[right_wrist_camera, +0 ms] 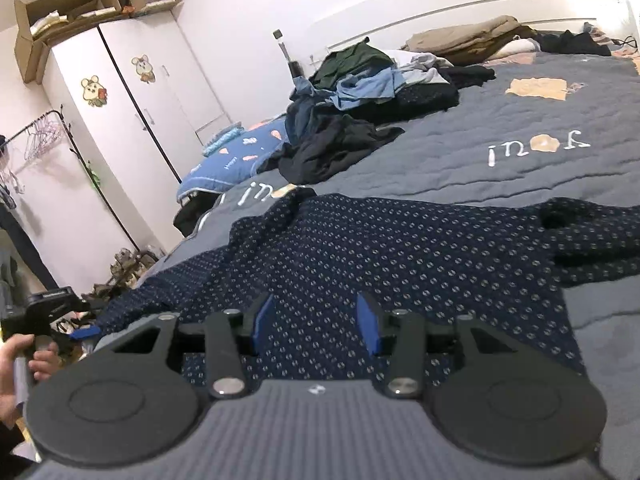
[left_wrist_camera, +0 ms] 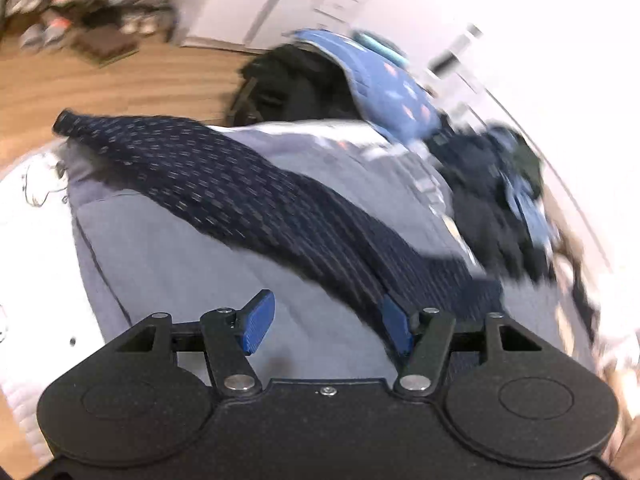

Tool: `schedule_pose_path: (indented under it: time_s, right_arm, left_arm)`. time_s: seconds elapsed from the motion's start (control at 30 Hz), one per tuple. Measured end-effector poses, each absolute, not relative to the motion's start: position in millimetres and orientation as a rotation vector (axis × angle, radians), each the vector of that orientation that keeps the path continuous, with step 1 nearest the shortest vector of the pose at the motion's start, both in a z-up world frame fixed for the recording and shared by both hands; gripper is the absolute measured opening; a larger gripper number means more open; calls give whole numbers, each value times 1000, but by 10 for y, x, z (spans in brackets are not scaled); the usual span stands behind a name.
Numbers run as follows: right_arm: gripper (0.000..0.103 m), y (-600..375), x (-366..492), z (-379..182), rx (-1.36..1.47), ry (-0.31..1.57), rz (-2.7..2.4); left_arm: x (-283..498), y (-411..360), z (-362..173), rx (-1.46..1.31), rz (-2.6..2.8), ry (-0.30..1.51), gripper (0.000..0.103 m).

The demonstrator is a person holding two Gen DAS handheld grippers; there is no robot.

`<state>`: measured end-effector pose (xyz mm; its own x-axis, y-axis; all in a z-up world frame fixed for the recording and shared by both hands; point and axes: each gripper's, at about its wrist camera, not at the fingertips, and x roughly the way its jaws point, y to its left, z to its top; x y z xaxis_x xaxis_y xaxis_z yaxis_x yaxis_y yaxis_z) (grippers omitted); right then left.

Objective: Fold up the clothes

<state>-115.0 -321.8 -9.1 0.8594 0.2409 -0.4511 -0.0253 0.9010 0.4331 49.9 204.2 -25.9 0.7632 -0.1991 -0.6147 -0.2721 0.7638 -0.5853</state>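
Both tools hang low over a bed. Nearest in the right wrist view, the right hand-held gripper [right_wrist_camera: 316, 326] has its blue pads [right_wrist_camera: 265, 322] standing apart with nothing pinched between them; the dotted navy shirt [right_wrist_camera: 360, 248] lies flat on the bed right under and ahead of them. That shirt spreads away from the pads, one sleeve reaching off to the right and its other side trailing left toward the bed's edge. Off to the left and slightly behind, a hand [right_wrist_camera: 36, 360] grips the handle of the left hand-held gripper [left_wrist_camera: 326, 320]. In the left wrist view, which is blurred, its pads also stand apart; the shirt drapes as a band from far left down across to the right-hand pad [left_wrist_camera: 396, 326], and whether cloth touches that pad I cannot tell, while the gap between the pads shows only the grey quilt [left_wrist_camera: 180, 248]. Beyond the shirt, the quilt [right_wrist_camera: 500, 112] carries white stitched letters. Further ahead sits a heap of dark, green and pale blue clothes [right_wrist_camera: 360, 92], with a blue patterned pillow [right_wrist_camera: 236, 156] to its left at the bed's edge. Farthest left stands a white wardrobe [right_wrist_camera: 132, 92] with cartoon stickers, cardboard boxes [right_wrist_camera: 60, 4] on top and a clothes rack [right_wrist_camera: 52, 140] beside it.
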Motion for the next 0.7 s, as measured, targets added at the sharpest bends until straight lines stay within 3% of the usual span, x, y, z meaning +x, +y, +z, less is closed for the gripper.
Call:
schedule_pose_path:
  time_s: [0.27,0.7]
  right_arm:
    - [45,-3063,-1070,-208,407,511,186]
    - [45,-2950,-1015,-314,376,548,195]
  left_arm:
    - [541,2610,-451,-863,128,628,59]
    - [843,2850,-774,-897,210,667,59]
